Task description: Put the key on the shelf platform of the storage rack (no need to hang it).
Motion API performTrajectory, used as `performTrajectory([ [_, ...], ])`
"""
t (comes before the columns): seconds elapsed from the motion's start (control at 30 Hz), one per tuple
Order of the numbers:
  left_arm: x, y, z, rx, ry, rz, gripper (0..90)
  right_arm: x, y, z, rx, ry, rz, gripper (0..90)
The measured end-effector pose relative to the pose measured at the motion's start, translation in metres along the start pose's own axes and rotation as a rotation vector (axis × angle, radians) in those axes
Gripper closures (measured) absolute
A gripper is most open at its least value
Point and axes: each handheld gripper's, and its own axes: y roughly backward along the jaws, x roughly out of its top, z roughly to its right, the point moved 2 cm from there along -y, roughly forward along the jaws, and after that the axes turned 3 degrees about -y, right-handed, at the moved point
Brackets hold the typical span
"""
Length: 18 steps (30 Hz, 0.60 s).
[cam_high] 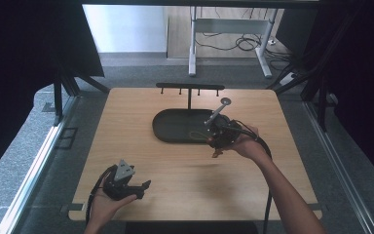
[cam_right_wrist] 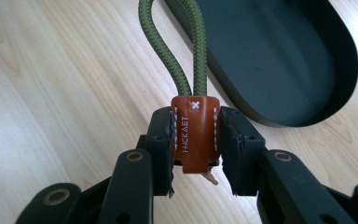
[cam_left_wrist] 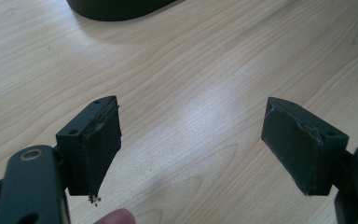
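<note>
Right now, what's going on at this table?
A person works with a gripper in each hand. The right gripper is clamped on the brown leather tab of an olive-green cord loop, holding it beside the black oval tray, which carries a hook stand at its back. The left gripper sits open over the bare wooden table, holding nothing. The loop is not yet on a hook.

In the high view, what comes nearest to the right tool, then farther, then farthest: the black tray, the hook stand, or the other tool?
1. Black tray, just beside the right tool.
2. Hook stand, behind the tray.
3. Left tool, at the table's near left.
</note>
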Motion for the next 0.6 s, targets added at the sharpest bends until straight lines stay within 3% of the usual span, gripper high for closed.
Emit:
performTrajectory([
  [0.47, 0.0, -0.001, 0.0, 0.001, -0.002, -0.002, 20.1, 0.014, -0.011, 0.023, -0.002, -0.035, -0.023, 67.2],
  [0.6, 0.002, 0.002, 0.001, 0.002, -0.01, 0.018, 20.3, 0.019, -0.012, 0.028, -0.003, -0.044, -0.029, 67.2],
])
